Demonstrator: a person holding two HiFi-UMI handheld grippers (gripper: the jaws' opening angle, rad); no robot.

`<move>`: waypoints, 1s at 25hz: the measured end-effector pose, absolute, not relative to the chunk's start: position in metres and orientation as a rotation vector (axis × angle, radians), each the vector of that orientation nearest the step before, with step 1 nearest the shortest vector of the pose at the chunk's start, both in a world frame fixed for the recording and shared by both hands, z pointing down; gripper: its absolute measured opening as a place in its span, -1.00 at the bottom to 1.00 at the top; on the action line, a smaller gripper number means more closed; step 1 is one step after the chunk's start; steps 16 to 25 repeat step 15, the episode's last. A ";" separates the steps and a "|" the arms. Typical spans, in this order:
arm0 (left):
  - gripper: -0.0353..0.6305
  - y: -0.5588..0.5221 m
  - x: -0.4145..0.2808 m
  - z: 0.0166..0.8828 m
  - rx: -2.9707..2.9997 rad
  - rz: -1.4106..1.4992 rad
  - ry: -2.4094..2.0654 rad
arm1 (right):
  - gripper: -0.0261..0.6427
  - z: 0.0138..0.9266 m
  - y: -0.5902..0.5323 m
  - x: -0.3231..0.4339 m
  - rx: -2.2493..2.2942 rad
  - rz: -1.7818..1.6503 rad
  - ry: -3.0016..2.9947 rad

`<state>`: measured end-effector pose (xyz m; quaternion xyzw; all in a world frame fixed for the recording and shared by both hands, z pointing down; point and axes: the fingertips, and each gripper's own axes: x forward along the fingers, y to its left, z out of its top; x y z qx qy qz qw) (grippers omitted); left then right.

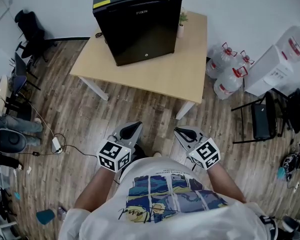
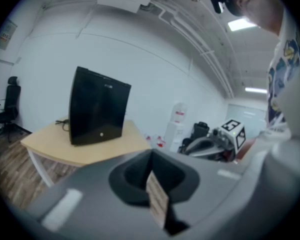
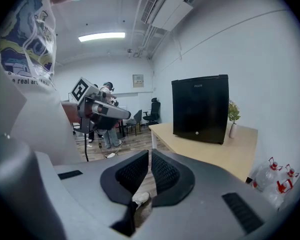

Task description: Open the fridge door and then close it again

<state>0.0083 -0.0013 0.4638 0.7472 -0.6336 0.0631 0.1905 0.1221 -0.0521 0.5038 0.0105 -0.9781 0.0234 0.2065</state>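
Your left gripper [image 1: 134, 128] and right gripper [image 1: 184, 132] are both closed on nothing, held by your waist; the fridge [image 1: 138, 21] stands upright on the table [image 1: 185, 79], well ahead, door shut, facing you, likely nearer your left.

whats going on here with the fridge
A person stands back from the table, holding the left gripper and right gripper close to the body, both shut and empty. The black fridge on the table has its door closed, and neither gripper is near it.
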 end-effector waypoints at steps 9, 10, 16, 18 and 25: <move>-0.87 -0.014 0.002 0.461 2.118 0.181 -1.774 | -0.85 0.503 -0.064 0.116 0.047 0.063 -2.731; -0.87 -0.016 0.001 0.461 2.122 0.181 -1.772 | -0.85 0.503 -0.065 0.115 0.050 0.062 -2.731; -0.87 -0.020 0.000 0.460 2.133 0.186 -1.766 | -0.85 0.504 -0.068 0.114 0.062 0.064 -2.733; -0.87 -0.020 0.000 0.460 2.133 0.186 -1.766 | -0.85 0.504 -0.068 0.114 0.062 0.064 -2.733; -0.87 -0.020 0.000 0.460 2.133 0.186 -1.766 | -0.85 0.504 -0.068 0.114 0.062 0.064 -2.733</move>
